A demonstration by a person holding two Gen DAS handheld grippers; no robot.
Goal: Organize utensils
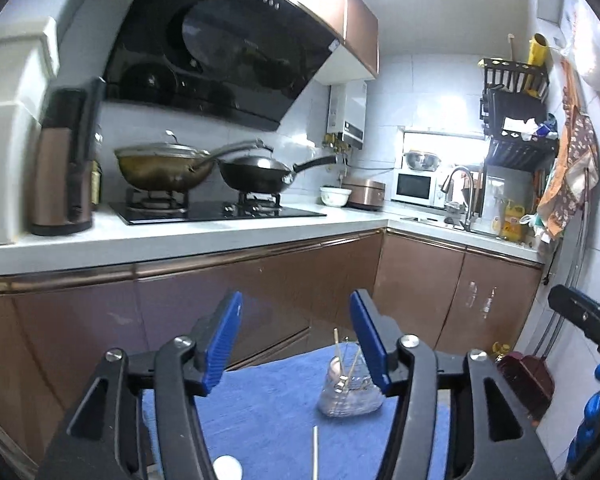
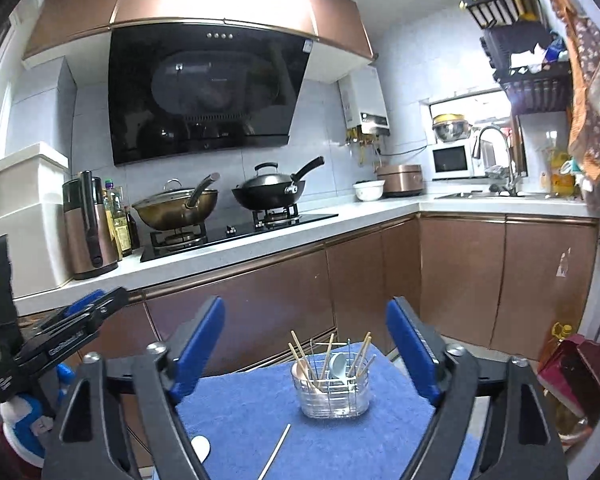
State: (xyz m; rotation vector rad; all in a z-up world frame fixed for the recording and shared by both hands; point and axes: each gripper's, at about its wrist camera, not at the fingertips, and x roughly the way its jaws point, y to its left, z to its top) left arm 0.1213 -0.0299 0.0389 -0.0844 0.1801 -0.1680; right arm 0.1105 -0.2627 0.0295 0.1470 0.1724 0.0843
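A clear utensil holder (image 2: 334,390) stands on a blue cloth (image 2: 340,444) and holds several chopsticks and a white spoon (image 2: 338,362). A loose chopstick (image 2: 276,454) and a white spoon (image 2: 201,448) lie on the cloth nearer to me. My right gripper (image 2: 306,344) is open and empty, above and behind the holder. My left gripper (image 1: 296,340) is open and empty; the holder (image 1: 350,394) sits by its right finger, the loose chopstick (image 1: 315,452) and white spoon (image 1: 228,467) lie below it. The left gripper also shows at the left edge of the right wrist view.
A kitchen counter (image 2: 340,216) runs behind the cloth, with two woks on a gas stove (image 2: 220,232), a brown kettle (image 2: 88,228), a rice cooker and a sink. Brown cabinet doors (image 2: 260,304) stand below. A red dustpan (image 2: 572,376) sits on the floor at right.
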